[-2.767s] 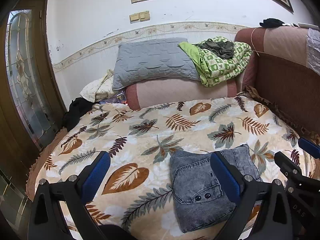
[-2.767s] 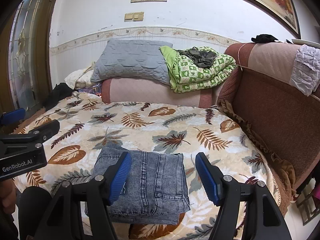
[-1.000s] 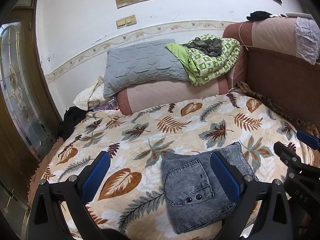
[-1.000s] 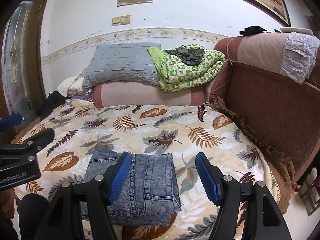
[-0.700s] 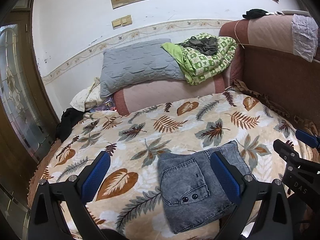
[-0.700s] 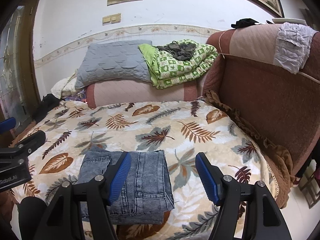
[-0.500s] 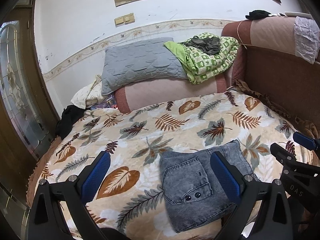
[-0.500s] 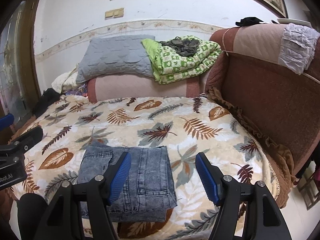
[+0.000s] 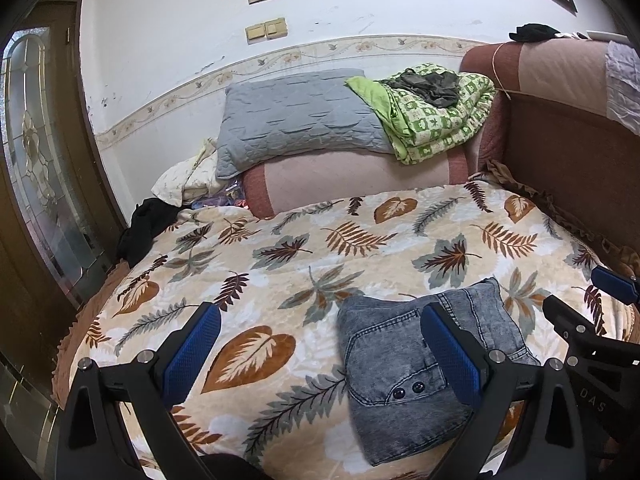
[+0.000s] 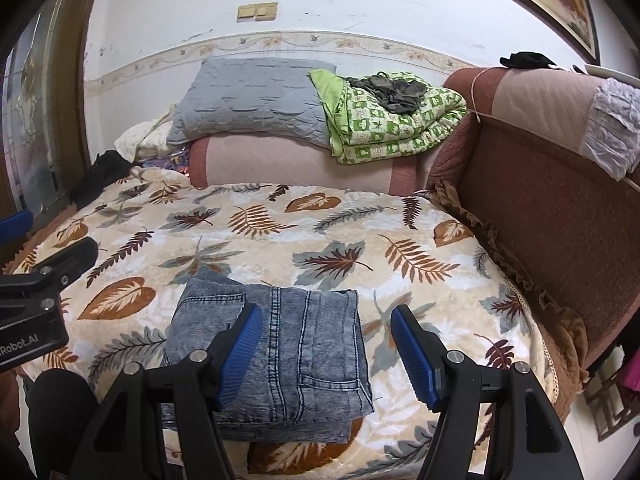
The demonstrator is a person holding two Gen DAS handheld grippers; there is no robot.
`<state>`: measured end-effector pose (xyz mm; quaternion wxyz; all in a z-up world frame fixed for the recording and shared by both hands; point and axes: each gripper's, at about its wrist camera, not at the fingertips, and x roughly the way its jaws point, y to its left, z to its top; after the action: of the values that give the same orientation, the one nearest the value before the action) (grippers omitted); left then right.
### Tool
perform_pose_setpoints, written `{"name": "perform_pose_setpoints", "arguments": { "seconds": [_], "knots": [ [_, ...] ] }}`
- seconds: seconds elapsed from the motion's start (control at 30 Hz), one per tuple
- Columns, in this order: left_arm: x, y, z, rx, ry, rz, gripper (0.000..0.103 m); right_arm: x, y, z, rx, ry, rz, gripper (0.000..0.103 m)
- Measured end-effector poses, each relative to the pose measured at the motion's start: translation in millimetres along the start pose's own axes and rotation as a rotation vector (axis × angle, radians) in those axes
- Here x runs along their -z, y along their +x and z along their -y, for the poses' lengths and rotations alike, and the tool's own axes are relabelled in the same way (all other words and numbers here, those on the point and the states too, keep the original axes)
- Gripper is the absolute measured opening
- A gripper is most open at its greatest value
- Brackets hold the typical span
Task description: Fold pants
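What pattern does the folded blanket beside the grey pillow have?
The folded blanket has green and white checks, seen best in the right wrist view.

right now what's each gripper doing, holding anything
Left gripper: open, holding nothing, above the leaf-print blanket.
Right gripper: open, holding nothing, above the folded jeans.

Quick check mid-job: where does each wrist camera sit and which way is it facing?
Left wrist: on the left gripper, angled down over the bed's near left; own open blue fingers show, the right gripper at right edge.
Right wrist: on the right gripper, angled down from further right; own open fingers show, the left gripper at left edge.
Shared: folded jeans, grey pillow, green blanket.
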<state>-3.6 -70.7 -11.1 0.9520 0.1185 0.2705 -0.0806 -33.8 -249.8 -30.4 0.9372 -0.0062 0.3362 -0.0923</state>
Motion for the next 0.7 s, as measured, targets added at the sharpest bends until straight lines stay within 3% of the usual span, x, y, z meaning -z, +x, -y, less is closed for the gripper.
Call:
{"name": "perform_pose_setpoints", "arguments": {
  "seconds": [0.7],
  "knots": [
    [2.0,1.8,7.2,-0.002,0.022,-0.008,0.100,3.3,3.9,4.8,-0.006,0.016,-0.008,0.070]
  ]
}}
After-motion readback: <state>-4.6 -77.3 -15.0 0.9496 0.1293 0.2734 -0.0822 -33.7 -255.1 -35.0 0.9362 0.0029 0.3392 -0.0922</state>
